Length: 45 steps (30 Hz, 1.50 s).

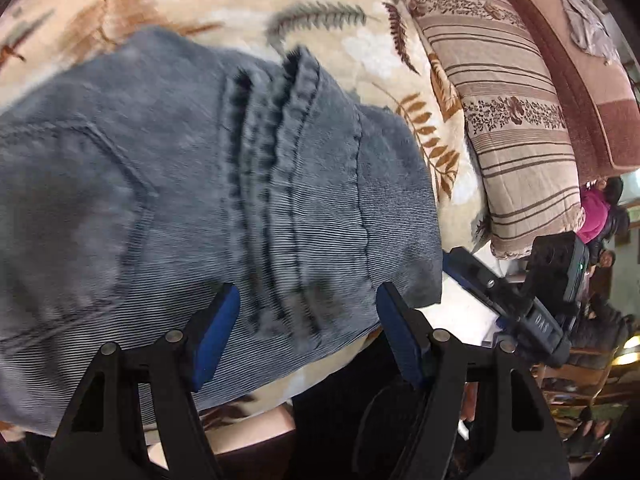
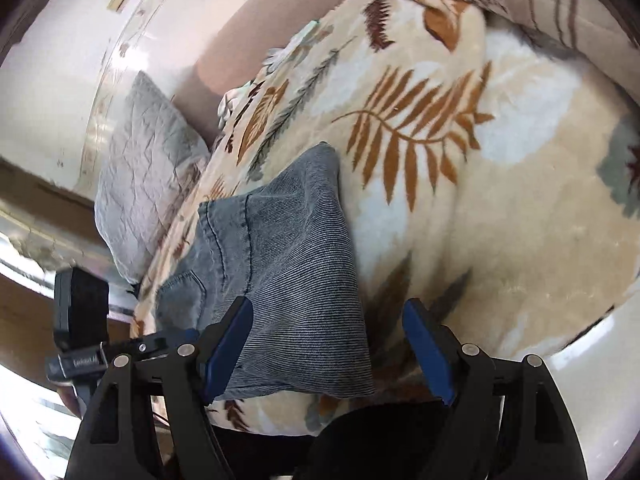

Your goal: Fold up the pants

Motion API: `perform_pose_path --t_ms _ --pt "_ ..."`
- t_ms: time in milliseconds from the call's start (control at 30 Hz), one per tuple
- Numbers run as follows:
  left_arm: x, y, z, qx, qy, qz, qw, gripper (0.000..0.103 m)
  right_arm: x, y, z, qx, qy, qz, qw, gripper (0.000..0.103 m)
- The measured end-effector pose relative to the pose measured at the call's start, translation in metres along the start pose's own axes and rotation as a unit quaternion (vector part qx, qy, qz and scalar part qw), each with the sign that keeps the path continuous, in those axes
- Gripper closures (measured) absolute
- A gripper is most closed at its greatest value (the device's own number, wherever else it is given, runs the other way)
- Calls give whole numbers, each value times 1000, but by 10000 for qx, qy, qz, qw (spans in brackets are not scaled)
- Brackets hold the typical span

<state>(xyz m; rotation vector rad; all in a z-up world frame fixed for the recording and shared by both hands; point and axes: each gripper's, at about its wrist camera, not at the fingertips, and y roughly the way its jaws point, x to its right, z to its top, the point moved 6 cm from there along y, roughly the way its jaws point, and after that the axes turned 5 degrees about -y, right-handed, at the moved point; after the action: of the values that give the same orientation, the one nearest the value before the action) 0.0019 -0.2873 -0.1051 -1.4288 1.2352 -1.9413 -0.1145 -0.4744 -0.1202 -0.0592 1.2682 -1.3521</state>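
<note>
Grey-blue corduroy pants (image 1: pixel 168 184) lie folded into a thick pad on a cream blanket with a leaf print (image 1: pixel 248 4). The hems and seams run across the top layer. In the left wrist view my left gripper (image 1: pixel 307 292) hangs open over the near edge of the pants, and its blue pads (image 1: pixel 216 340) stand wide apart, pressing on nothing. The right wrist view shows the same folded pants (image 2: pixel 288 264) from their right end. My right gripper (image 2: pixel 328 306) is open there, the left pad over the cloth and the right pad (image 2: pixel 426 348) over the blanket (image 2: pixel 500 200).
A striped pillow (image 1: pixel 500 100) and a pink-brown quilt (image 1: pixel 592 80) lie at the bed's head. A grey pillow (image 2: pixel 144 176) leans at the far side by the wall. People sit in the background (image 1: pixel 600 208). The bed's edge runs close below both grippers.
</note>
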Motion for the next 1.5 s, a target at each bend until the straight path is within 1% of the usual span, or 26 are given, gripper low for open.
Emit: perform_pose_path --t_ms 33,67,100,133,167,200,267,300,333,400,500,567,733,900,967,1033,1067,1100,1133,1167,1233,1333,1367,1400,1433,1500 --pt "2 8 -3 -132 -138 -182 9997 34 -1 2 -2 -21 -14 -7 10000 35" --pt "4 11 -5 -203 -227 -254 9992 38 -1 5 -2 -44 -46 -19 10000 64" --pt "6 13 -7 -199 -283 -317 9989 59 -2 9 -3 -111 -77 -39 9999 84" --pt "8 12 -11 -226 -299 -356 9987 77 -5 11 -2 -162 -60 -21 9998 93" --pt "9 8 -16 -184 -313 -435 9984 77 -12 7 -1 -102 -120 121 9998 93" --pt "8 6 -18 -83 -316 -352 9988 77 -22 3 0 -39 -260 234 9994 93" --pt "-1 7 -21 82 -249 117 9996 79 -37 -1 1 -26 -732 51 9973 93" --pt "-3 11 -23 47 -251 171 9995 79 -36 3 0 -126 -886 -149 9959 93" --pt "-4 13 -24 48 -314 155 9994 79 -29 11 -2 -282 -906 -405 9947 92" --pt "-3 11 -26 134 -279 212 9993 79 -19 20 -7 -481 -720 -490 9950 88" --pt "4 8 -28 256 -56 451 9986 78 -21 12 -4 -345 -632 -347 9968 84" --pt "7 6 -29 291 26 546 9981 78 -22 8 0 -296 -621 -363 9970 82" --pt "8 3 -28 334 63 620 9975 78 -15 -4 17 -70 -461 -469 9978 69" --pt "9 2 -27 332 51 628 9975 78 -12 -7 29 26 -421 -522 9977 65" --pt "12 -1 -26 323 36 537 9980 78 -13 -6 33 46 -433 -538 9976 61" --pt "12 -15 -20 439 -7 287 9986 77 -12 -5 38 76 -422 -571 9974 58" --pt "10 -24 -13 570 -67 144 9982 75 -11 -4 42 97 -404 -556 9976 56" --pt "7 -31 -8 666 -118 74 9977 67 -10 -3 46 112 -385 -546 9977 55" --pt "3 -36 0 764 -193 37 9969 54 -10 0 51 126 -341 -511 9980 53" --pt "-3 -40 10 824 -278 47 9962 49 -9 5 56 107 -291 -429 9986 51" --pt "-13 -36 28 815 -433 76 9957 48 -9 17 64 46 -229 -318 9992 51" --pt "-17 -19 47 570 -575 36 9967 48 -12 43 76 -30 -289 -285 9992 51" --pt "-16 -11 52 456 -630 43 9970 49 -13 55 80 -151 -344 -246 9990 55" --pt "-11 -5 54 375 -660 -15 9971 50 -16 63 82 -300 -396 -251 9985 65" --pt "-8 -1 56 345 -653 -88 9972 50 -23 68 86 -366 -583 -322 9971 90" --pt "-8 7 55 423 -638 106 9970 51 -45 61 91 -93 -1128 -275 9932 90"
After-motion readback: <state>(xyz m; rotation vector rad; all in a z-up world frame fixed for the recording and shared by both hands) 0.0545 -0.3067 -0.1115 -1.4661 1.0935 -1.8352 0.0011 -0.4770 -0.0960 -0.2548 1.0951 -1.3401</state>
